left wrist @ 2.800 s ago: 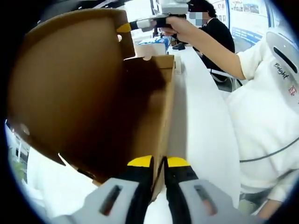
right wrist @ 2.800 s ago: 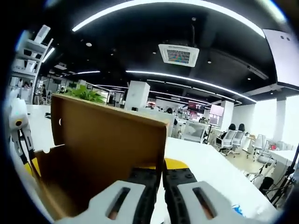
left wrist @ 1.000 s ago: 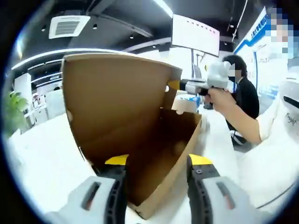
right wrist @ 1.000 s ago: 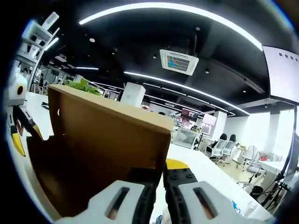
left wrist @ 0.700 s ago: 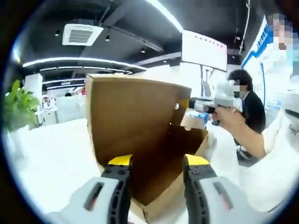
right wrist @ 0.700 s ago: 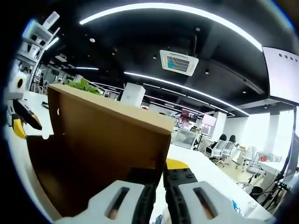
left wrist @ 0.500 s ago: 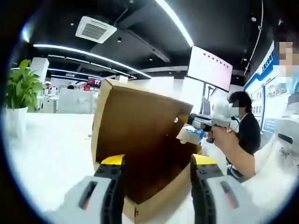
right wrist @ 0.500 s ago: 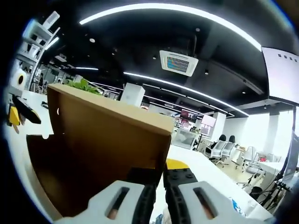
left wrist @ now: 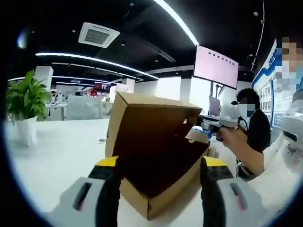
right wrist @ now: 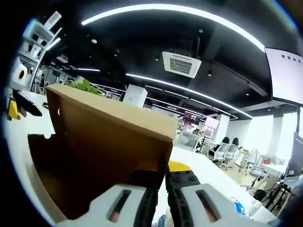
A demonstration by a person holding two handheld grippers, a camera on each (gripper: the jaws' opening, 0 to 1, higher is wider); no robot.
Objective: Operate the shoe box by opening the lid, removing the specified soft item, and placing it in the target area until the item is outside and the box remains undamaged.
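Observation:
The brown cardboard shoe box [left wrist: 163, 198] stands on the white table [left wrist: 57, 161] with its lid [left wrist: 151, 120] raised upright. Its inside is dark and I cannot make out any contents. My left gripper [left wrist: 161, 163] is open, its yellow-tipped jaws spread on either side of the box's near end without touching it. My right gripper [right wrist: 163, 172] is shut on the free edge of the lid [right wrist: 104, 142]. In the left gripper view the right gripper [left wrist: 202, 126] sits at the lid's far corner in a hand. The left gripper [right wrist: 19, 109] shows at the far left of the right gripper view.
A potted plant [left wrist: 26, 101] stands at the table's left. A person in white is close on the right, with another person in black [left wrist: 251, 132] behind. A small blue-and-white carton [left wrist: 199, 135] lies beyond the box. Office chairs [right wrist: 222, 151] stand further off.
My left gripper was shut on the box's side wall; it has let go, opened wide and drawn back. The right gripper has kept the lid held up.

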